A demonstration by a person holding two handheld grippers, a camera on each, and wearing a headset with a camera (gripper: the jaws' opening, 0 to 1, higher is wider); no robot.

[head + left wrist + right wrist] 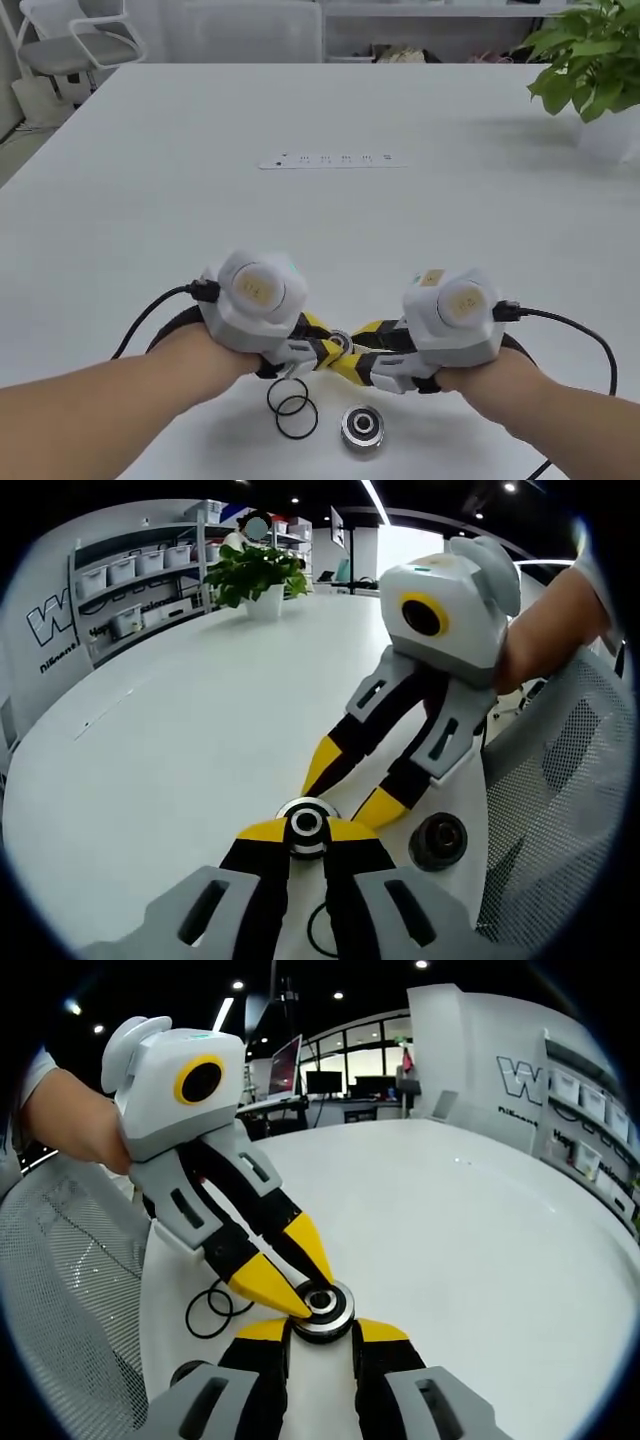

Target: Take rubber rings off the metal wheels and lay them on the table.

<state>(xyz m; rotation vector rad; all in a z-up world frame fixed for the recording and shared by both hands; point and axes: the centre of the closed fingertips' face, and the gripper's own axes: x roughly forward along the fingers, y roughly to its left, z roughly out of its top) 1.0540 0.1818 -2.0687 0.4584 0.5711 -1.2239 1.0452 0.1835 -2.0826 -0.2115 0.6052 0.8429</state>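
A small metal wheel [338, 344] with a black rubber ring round its rim hangs just above the table's near edge, between both grippers. My left gripper [305, 832] is shut on the wheel [305, 824] from the left. From the opposite side, my right gripper [322, 1331] closes on the same wheel [323, 1307], its yellow tips flanking the rim. Two loose black rubber rings [293, 406] lie overlapping on the table below the grippers. A second metal wheel [362, 427] lies flat to their right.
A white power strip [333, 160] lies mid-table. A potted plant [590, 60] stands at the far right corner and an office chair [75, 40] at the far left. Black cables [575, 330] trail from both grippers. A mesh chair [560, 780] is beside the table's near edge.
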